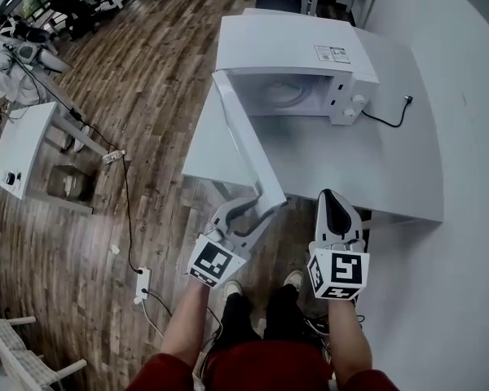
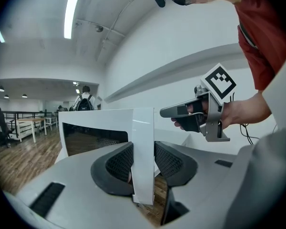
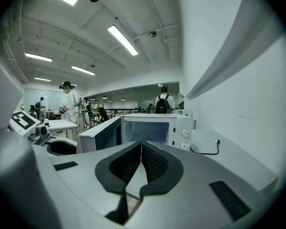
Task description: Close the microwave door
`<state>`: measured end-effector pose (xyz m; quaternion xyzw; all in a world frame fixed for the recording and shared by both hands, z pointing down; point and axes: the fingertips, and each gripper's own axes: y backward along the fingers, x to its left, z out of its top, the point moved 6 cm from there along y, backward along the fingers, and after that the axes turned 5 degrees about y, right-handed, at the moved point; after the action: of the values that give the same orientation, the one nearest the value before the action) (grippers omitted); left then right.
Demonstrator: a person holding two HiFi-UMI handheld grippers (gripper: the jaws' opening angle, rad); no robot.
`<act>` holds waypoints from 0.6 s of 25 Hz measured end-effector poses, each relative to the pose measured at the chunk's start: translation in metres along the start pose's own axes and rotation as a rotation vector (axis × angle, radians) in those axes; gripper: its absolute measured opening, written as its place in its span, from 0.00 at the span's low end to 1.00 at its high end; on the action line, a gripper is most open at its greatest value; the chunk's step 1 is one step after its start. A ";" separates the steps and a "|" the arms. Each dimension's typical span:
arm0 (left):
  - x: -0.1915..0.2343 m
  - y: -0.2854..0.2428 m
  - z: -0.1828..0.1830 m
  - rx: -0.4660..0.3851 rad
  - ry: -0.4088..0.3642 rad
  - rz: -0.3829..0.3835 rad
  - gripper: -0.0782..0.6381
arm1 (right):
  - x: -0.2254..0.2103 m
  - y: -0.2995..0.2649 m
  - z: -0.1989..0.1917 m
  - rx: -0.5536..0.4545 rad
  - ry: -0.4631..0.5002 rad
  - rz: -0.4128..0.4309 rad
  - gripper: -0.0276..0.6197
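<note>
The microwave door [image 1: 246, 141] stood wide open on the table [image 1: 399, 161], its free edge pinched by the left gripper [image 1: 263, 208]; the right gripper [image 1: 329, 195] was closed and empty. The door seemed stiff, light and smooth, so this edge, far from the hinge, was probably the best hold.

One white box-shaped microwave oven [image 1: 289, 51] stands ahead of two grey hand-held grippers — the left gripper [image 1: 257, 210] and the right gripper [image 1: 330, 198] — each carrying one black-and-white marker cube [image 1: 216, 261]. The oven has one white door with a dark window [image 1: 244, 137] and two round white knobs [image 1: 359, 101], seen past the right gripper. One black power cord [image 1: 387, 120] lies on the single white tabletop [image 1: 391, 177] beyond that gripper. Left of the left gripper are two white power strips [image 1: 143, 282] on the brown plank floor [image 1: 147, 80] and one small white side table [image 1: 20, 149]. Three people [image 3: 163, 101] stand far beyond the right gripper.
</note>
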<state>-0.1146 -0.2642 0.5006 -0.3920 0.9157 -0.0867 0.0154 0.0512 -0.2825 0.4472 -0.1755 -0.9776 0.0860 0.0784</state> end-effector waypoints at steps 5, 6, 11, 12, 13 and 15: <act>-0.014 -0.033 0.005 -0.009 0.017 0.089 0.33 | -0.041 0.002 -0.004 -0.012 -0.009 0.025 0.09; -0.016 -0.040 0.006 -0.011 0.021 0.109 0.33 | -0.050 0.002 -0.006 -0.015 -0.011 0.030 0.09; -0.023 -0.068 0.009 -0.009 0.038 0.173 0.33 | -0.090 0.004 -0.010 -0.027 -0.037 0.043 0.09; -0.024 -0.072 0.010 -0.008 0.041 0.187 0.33 | -0.097 0.004 -0.010 -0.031 -0.039 0.048 0.09; -0.025 -0.077 0.011 -0.008 0.043 0.202 0.33 | -0.103 0.004 -0.010 -0.034 -0.038 0.054 0.09; -0.027 -0.086 0.012 -0.012 0.048 0.234 0.33 | -0.115 0.003 -0.008 -0.043 -0.035 0.066 0.09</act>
<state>-0.0335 -0.3047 0.5018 -0.2804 0.9558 -0.0883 0.0012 0.1598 -0.3197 0.4404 -0.2081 -0.9740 0.0705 0.0548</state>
